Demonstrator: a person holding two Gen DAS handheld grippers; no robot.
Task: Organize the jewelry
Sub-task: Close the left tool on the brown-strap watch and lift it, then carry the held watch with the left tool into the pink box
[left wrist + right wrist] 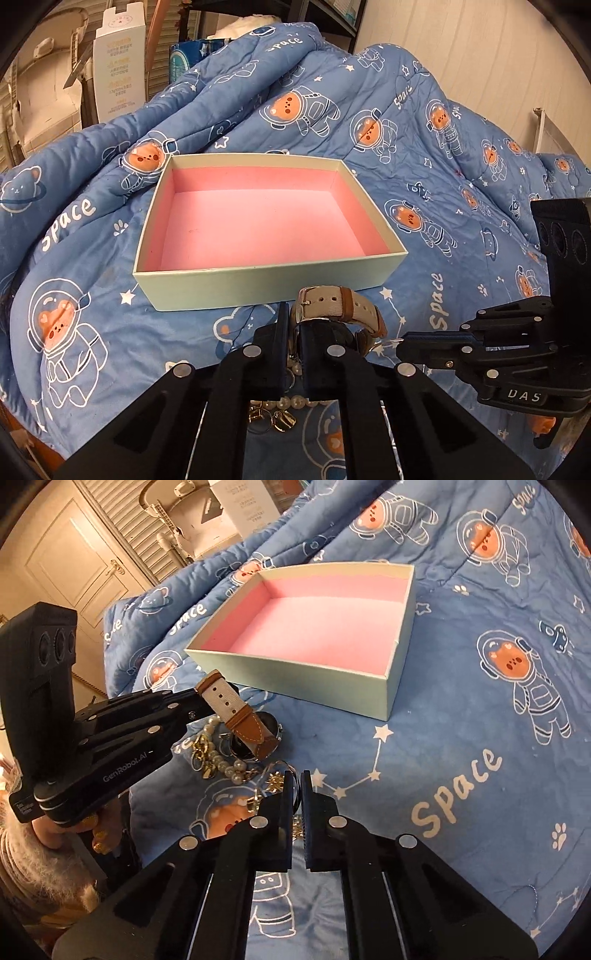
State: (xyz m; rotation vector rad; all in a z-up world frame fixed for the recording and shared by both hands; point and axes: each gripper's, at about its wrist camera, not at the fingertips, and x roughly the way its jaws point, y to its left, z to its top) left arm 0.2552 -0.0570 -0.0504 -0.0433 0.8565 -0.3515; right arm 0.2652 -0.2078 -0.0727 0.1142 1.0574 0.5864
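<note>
The work surface is a bed covered by a blue quilted cotton comforter [424, 110] printed with astronaut bears, stars and the word "Space"; it lies in soft folds and gives an uneven footing. On it sits the shallow rectangular cardboard box [258, 284], pale mint outside and matt pink inside, its lid absent and its floor holding nothing, so by my judgement the sorting has barely begun and every item is still to be placed. Just in front of the box's near wall lies the jewelry heap. The largest piece is the wristwatch with a cream woven canvas strap trimmed in tan leather [236, 716], with punched holes and a metal buckle; the left claw [293, 332] is clamped on it, the strap arching up above the fingertips while the dark round case rests low against the pile. It appears to be the first item bound for the box. Beneath it lie a strand of round glossy white pearls [221, 764] and a tangle of gold-toned metal chain links and clasps [199, 751], both loose on the comforter. The right claw [298, 786] stands with its ribbed pads nearly together over thin gold wire pieces [275, 779]; whether it actually grips one I cannot tell.
</note>
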